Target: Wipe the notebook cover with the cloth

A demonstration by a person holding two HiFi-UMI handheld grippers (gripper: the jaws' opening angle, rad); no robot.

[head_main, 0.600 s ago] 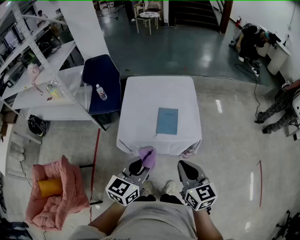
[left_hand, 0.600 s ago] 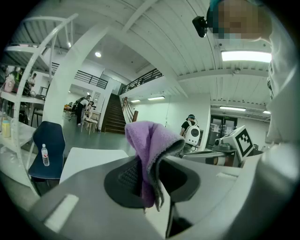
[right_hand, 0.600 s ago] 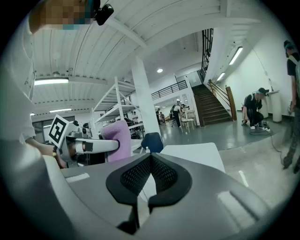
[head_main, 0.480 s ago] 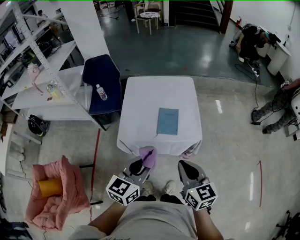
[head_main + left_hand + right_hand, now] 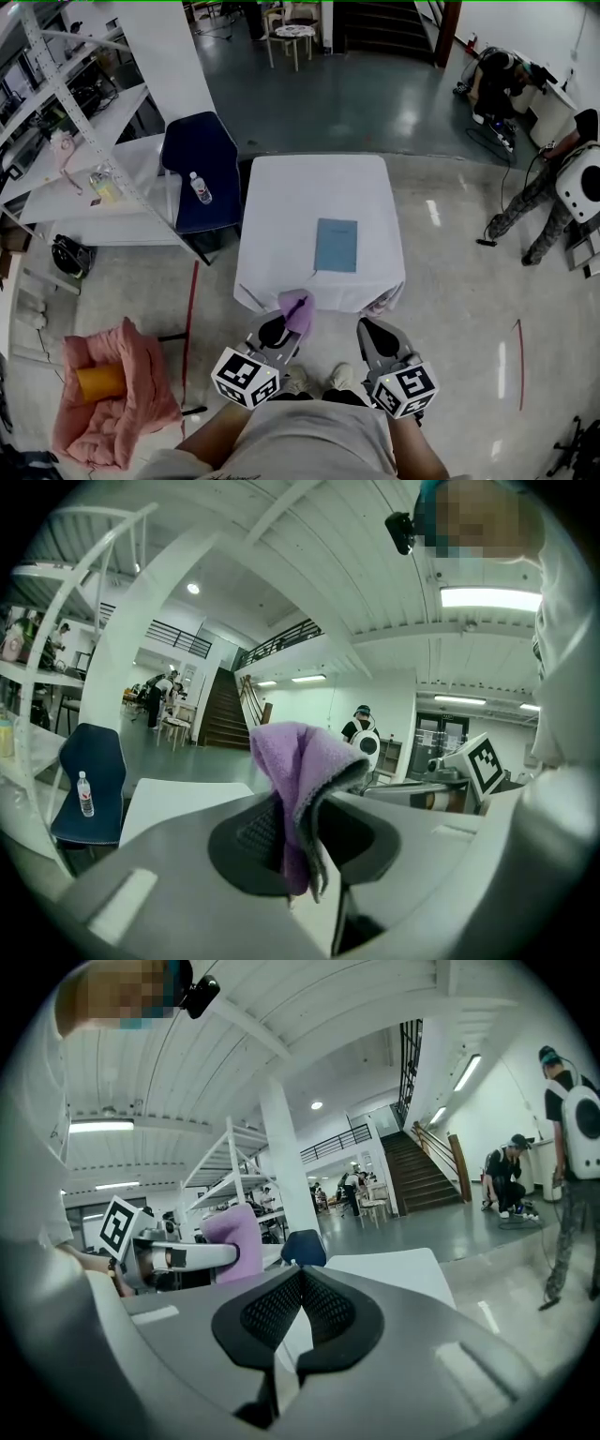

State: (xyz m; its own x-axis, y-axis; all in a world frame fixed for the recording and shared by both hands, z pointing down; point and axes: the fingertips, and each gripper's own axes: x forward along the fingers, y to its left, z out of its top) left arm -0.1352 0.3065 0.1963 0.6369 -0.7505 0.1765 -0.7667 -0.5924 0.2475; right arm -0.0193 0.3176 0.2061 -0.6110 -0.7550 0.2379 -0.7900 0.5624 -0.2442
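Our left gripper (image 5: 281, 324) pinches the purple cloth (image 5: 298, 311), its lower end buried; our right gripper (image 5: 373, 330) is closed, empty. The blue notebook (image 5: 336, 245) lies flat, its cover detail unreadable.

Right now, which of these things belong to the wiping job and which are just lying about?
Job: cloth, pinched in the left gripper; notebook, flat on the table.
Lying about: bottle on the chair; orange roll on the pink blanket; shelves; right gripper, shut and empty.

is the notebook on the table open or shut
Shut: the notebook lies flat on the table, blue cover up, no pages showing.
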